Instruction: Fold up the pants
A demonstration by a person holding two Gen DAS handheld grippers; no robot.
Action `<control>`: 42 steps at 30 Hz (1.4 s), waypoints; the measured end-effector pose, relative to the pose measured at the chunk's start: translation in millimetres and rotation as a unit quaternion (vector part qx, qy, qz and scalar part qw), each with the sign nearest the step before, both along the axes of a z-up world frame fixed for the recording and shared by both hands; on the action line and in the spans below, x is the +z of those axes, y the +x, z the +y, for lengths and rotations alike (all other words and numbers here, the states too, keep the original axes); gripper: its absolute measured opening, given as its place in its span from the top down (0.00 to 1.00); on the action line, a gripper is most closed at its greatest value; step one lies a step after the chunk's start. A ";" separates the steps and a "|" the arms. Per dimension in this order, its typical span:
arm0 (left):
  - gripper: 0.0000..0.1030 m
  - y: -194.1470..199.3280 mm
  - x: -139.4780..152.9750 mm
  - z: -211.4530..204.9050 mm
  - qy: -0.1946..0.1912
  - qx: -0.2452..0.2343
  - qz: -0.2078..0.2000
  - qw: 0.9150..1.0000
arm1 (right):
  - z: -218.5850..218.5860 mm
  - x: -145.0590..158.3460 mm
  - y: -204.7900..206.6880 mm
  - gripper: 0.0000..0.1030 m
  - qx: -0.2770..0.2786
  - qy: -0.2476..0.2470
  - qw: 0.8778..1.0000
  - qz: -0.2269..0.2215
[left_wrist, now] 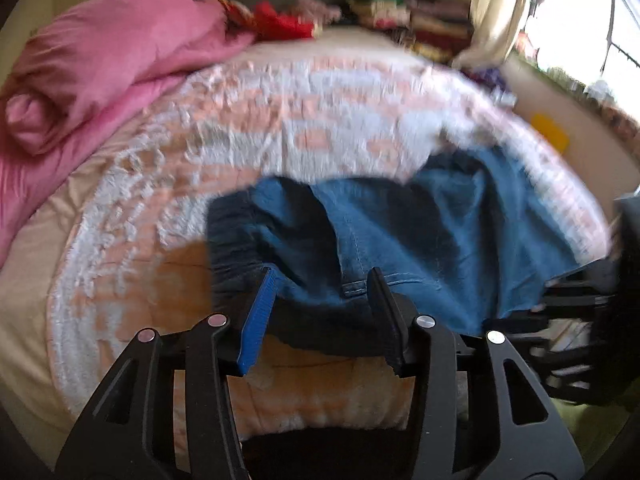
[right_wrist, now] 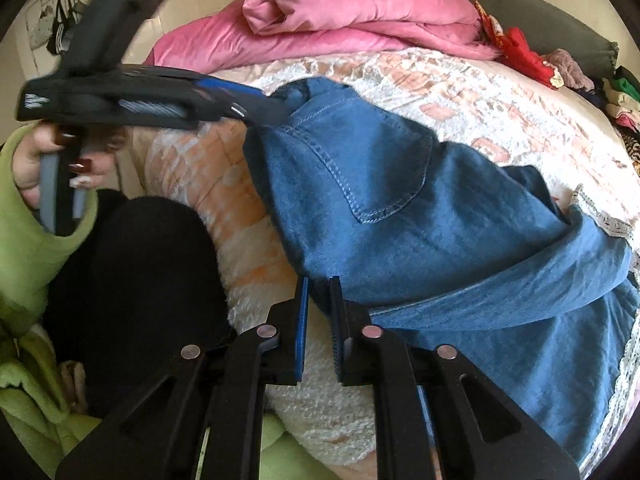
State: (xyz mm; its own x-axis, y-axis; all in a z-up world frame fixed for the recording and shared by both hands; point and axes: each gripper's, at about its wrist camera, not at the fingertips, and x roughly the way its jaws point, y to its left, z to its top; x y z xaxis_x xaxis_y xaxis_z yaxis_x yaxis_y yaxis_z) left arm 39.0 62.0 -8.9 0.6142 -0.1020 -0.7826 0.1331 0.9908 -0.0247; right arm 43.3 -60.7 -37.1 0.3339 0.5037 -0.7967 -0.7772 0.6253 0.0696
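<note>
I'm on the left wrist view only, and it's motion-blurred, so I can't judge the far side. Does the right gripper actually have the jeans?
Observer: Yes. The right gripper has its fingers almost together on an edge of the jeans.
Operator: Which face of the jeans is up?
Observer: The seat: a stitched back pocket faces up.
Operator: How does my own grip look from there?
Observer: The denim bunches to a point at the tips of the left gripper; whether it is clamped, I cannot tell.
</note>
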 end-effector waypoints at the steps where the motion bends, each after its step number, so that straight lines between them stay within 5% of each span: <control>1: 0.62 2.7 -11.0 -4.2 0.016 0.002 0.012 1.000 | 0.3 0.9 -1.0 0.88 0.002 -0.002 1.000 0.002; 4: 0.62 0.0 -24.8 -4.7 0.018 -0.001 0.026 1.000 | -5.1 10.0 -5.0 0.88 0.013 0.004 1.000 0.011; 9: 0.62 -3.5 -25.0 0.3 0.007 0.000 0.022 1.000 | -17.8 35.3 8.5 0.54 -0.045 0.046 0.997 -0.030; 12: 0.62 -4.0 -25.8 -2.0 0.013 -0.002 0.021 1.000 | -19.5 32.2 22.6 0.54 -0.073 0.060 0.995 -0.016; 17: 0.62 -4.6 -26.1 -2.7 0.012 -0.004 0.021 1.000 | -9.7 -18.5 35.2 0.54 -0.086 -0.004 0.995 0.059; 19: 0.62 -7.6 -23.5 -3.5 0.012 -0.007 0.015 1.000 | -11.2 -23.6 33.6 0.54 -0.089 -0.001 0.994 0.057; 26: 0.62 -23.6 12.3 2.8 -0.007 0.003 -0.030 1.000 | -45.2 18.1 28.7 0.54 -0.102 0.061 0.993 0.024; 30: 0.62 -19.0 24.3 -13.8 -0.001 -0.013 -0.042 0.999 | -78.6 36.9 40.5 0.42 -0.156 0.078 0.985 -0.004; 36: 0.62 2.2 10.8 -64.7 0.001 -0.076 -0.011 0.997 | -121.5 48.3 65.0 0.40 -0.219 0.083 0.972 -0.026; 42: 0.62 34.3 -27.8 -89.4 0.031 -0.083 0.036 0.995 | -101.9 58.6 120.3 0.40 -0.198 0.065 0.978 -0.024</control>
State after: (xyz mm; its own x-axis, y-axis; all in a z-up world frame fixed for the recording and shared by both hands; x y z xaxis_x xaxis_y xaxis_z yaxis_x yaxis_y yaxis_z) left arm 73.3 -27.4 -36.7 0.5349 -0.1478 -0.8319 0.2945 0.9554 0.0196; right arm 163.7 -162.6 21.5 0.5589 0.4232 -0.7131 -0.4805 0.8661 0.1374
